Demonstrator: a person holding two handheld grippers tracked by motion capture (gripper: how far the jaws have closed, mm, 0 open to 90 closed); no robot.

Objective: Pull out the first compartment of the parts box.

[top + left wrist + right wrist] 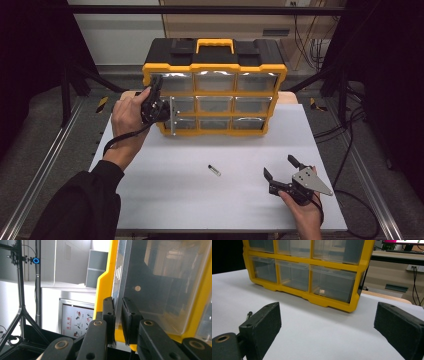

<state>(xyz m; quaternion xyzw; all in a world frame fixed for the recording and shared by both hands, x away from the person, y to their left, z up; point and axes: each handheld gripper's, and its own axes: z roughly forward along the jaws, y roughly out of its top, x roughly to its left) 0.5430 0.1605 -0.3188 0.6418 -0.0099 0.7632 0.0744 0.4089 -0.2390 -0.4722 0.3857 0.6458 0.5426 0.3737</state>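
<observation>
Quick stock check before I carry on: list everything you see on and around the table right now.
Organizer cabinet: 1, yellow frame, black top, far edge of table.
Clear drawers: 9, three rows of three; bottom-left drawer pulled out.
Small vial: 1, dark with a light end, lying mid-table.
Table: 1, white.
Left gripper: 1, black, jaws closed on the pulled drawer's front edge.
Right gripper: 1, black, jaws wide apart, near right of table.
</observation>
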